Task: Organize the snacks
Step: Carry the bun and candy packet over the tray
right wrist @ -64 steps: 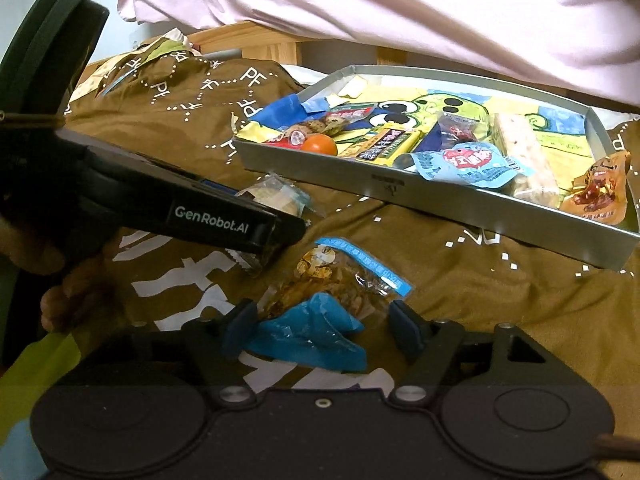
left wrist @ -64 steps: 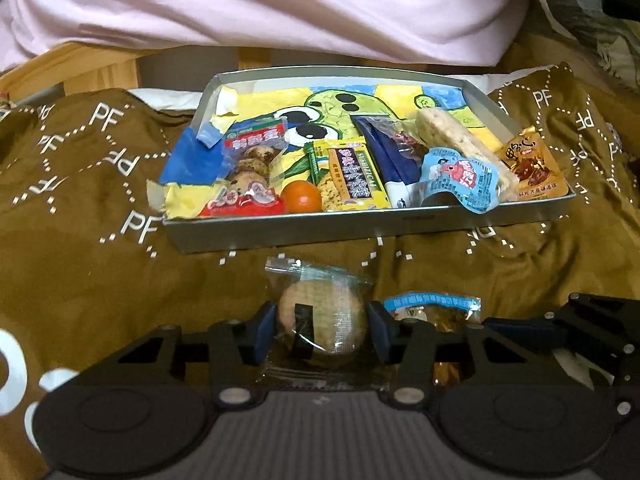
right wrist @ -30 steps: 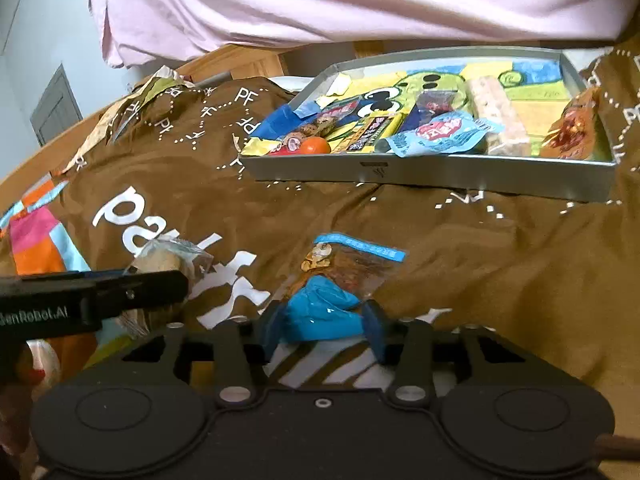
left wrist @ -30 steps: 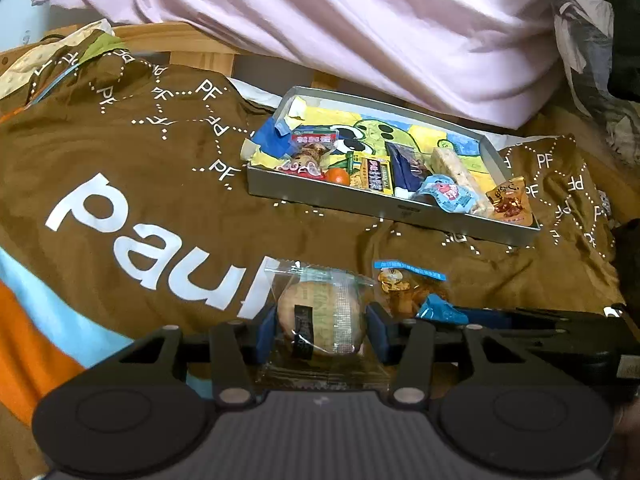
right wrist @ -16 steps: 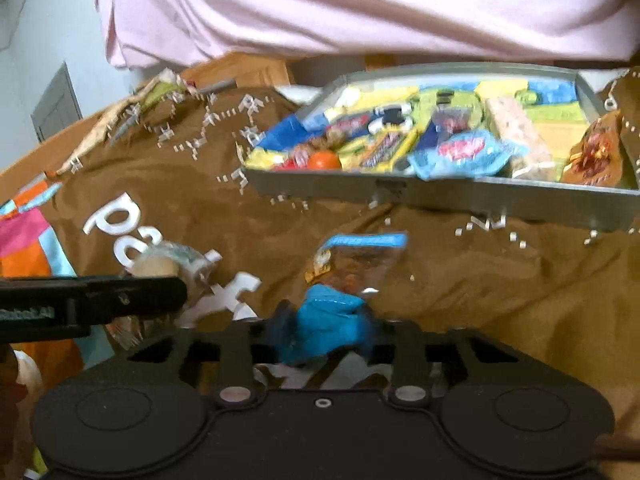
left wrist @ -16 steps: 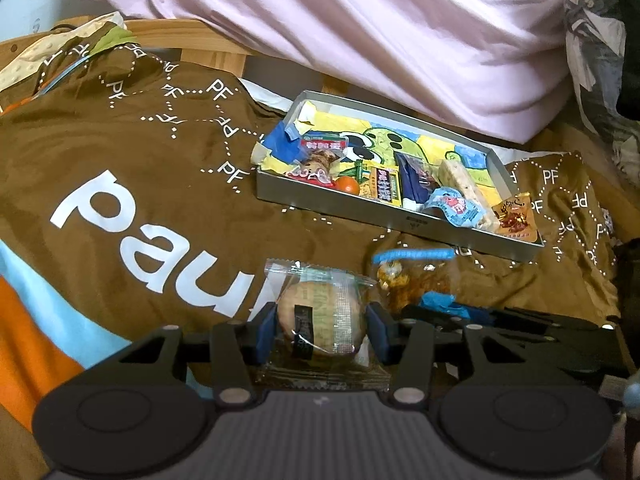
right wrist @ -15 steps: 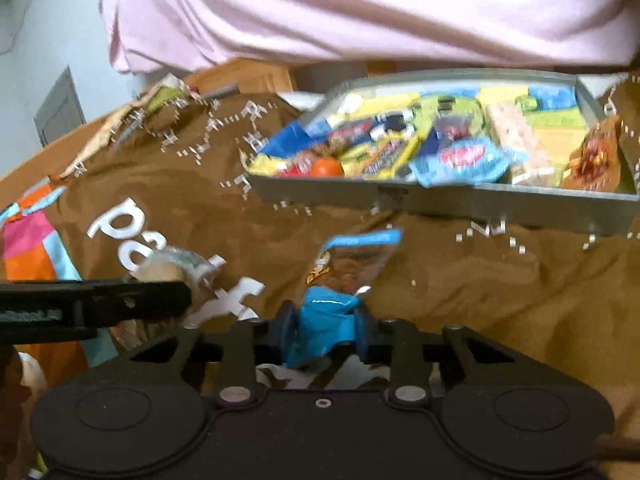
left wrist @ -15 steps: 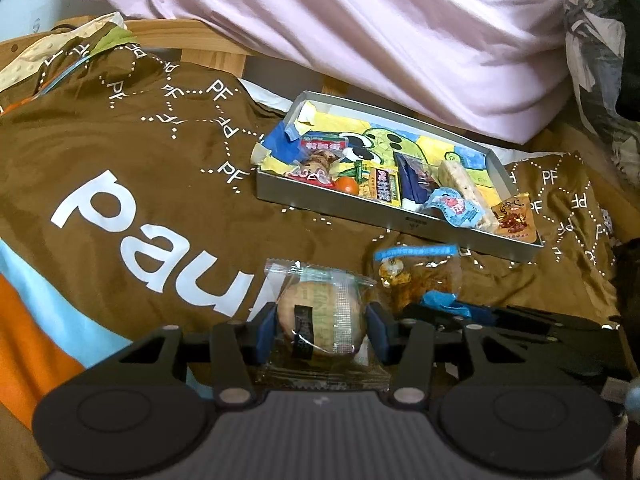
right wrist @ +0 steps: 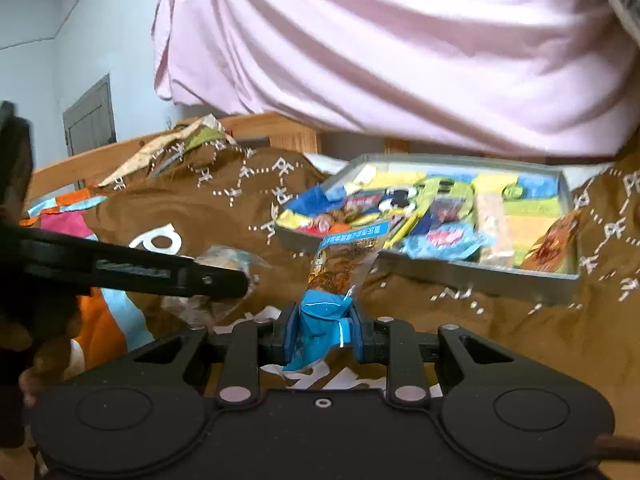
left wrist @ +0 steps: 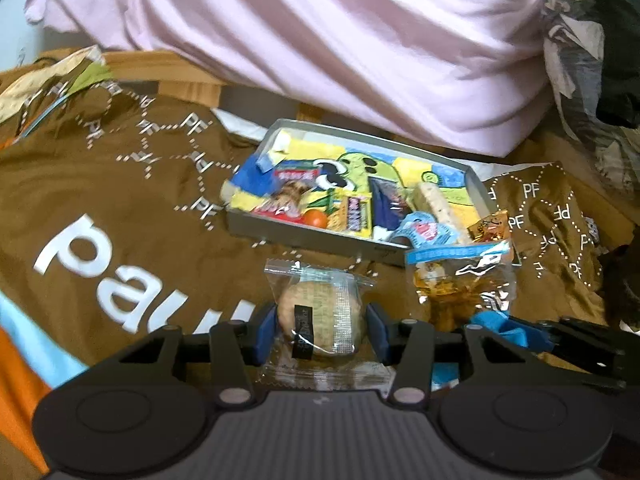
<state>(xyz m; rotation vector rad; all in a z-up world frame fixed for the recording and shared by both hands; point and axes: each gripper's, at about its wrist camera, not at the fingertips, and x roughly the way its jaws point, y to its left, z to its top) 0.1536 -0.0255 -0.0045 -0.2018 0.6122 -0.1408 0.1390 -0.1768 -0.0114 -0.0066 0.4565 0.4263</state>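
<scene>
My left gripper (left wrist: pixel 320 330) is shut on a clear-wrapped round biscuit packet (left wrist: pixel 322 322), held above the brown blanket. My right gripper (right wrist: pixel 322 330) is shut on the blue end of a clear snack bag with brown pieces (right wrist: pixel 344 264), lifted off the blanket. That bag (left wrist: pixel 460 280) also shows in the left wrist view, just right of the biscuit. The grey tray (left wrist: pixel 312 232) with a cartoon liner lies ahead, holding several wrapped snacks and a small orange fruit (left wrist: pixel 318 220). The tray (right wrist: pixel 460 274) also shows in the right wrist view, ahead and to the right.
A brown blanket with white lettering (left wrist: pixel 100 216) covers the bed. A pink sheet (left wrist: pixel 360 48) hangs behind the tray. A wooden bed frame (right wrist: pixel 276 132) runs along the back. The left gripper's arm (right wrist: pixel 132 268) crosses the right wrist view's left side.
My right gripper has closed on the blue end of the snack bag and lifted it off the blanket. Both grippers have risen, holding their packets.
</scene>
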